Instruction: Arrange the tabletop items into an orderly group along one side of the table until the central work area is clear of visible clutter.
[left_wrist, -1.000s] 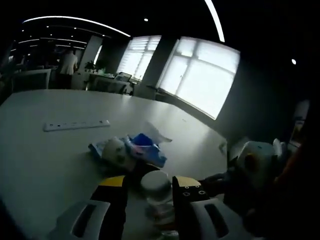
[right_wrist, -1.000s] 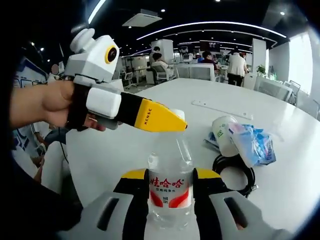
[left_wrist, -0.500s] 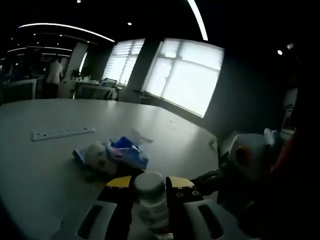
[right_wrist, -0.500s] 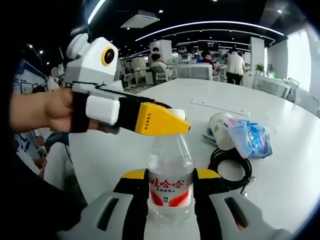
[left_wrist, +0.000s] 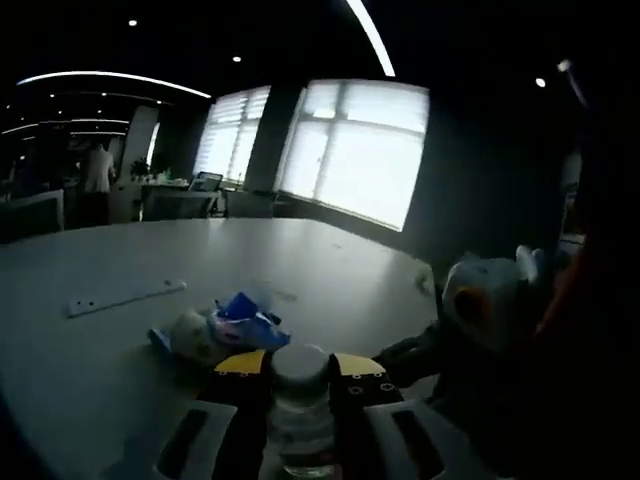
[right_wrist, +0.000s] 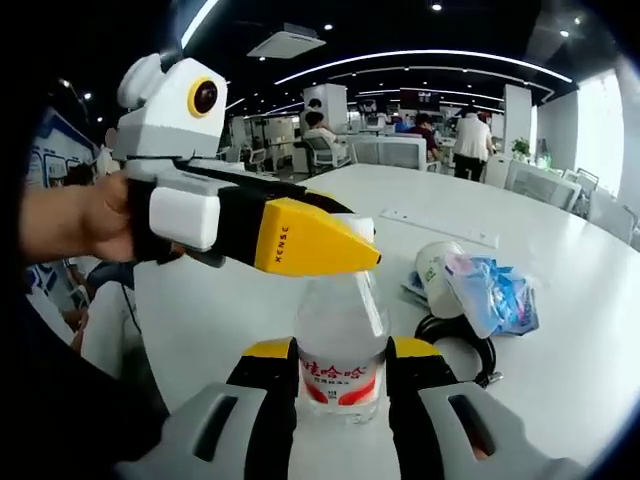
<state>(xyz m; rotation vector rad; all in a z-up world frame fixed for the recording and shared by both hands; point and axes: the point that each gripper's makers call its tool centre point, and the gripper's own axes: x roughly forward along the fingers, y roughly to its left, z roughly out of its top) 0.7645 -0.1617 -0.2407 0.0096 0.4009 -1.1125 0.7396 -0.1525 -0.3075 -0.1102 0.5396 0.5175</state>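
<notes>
While the right gripper (right_wrist: 340, 372) clasps the clear bottle (right_wrist: 341, 335), the left gripper (right_wrist: 352, 250) pinches its cap (left_wrist: 300, 364).

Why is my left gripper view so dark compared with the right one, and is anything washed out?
Left gripper view: it faces the bright windows, which blow out white, so the table and bottle go dim. Right gripper view: evenly lit by ceiling lights, with the bottle label readable; only the window at the edge is glary.

White table (right_wrist: 620, 330), power strip (right_wrist: 438, 228), wrapped packets (right_wrist: 478, 292), black cable (right_wrist: 452, 345)
</notes>
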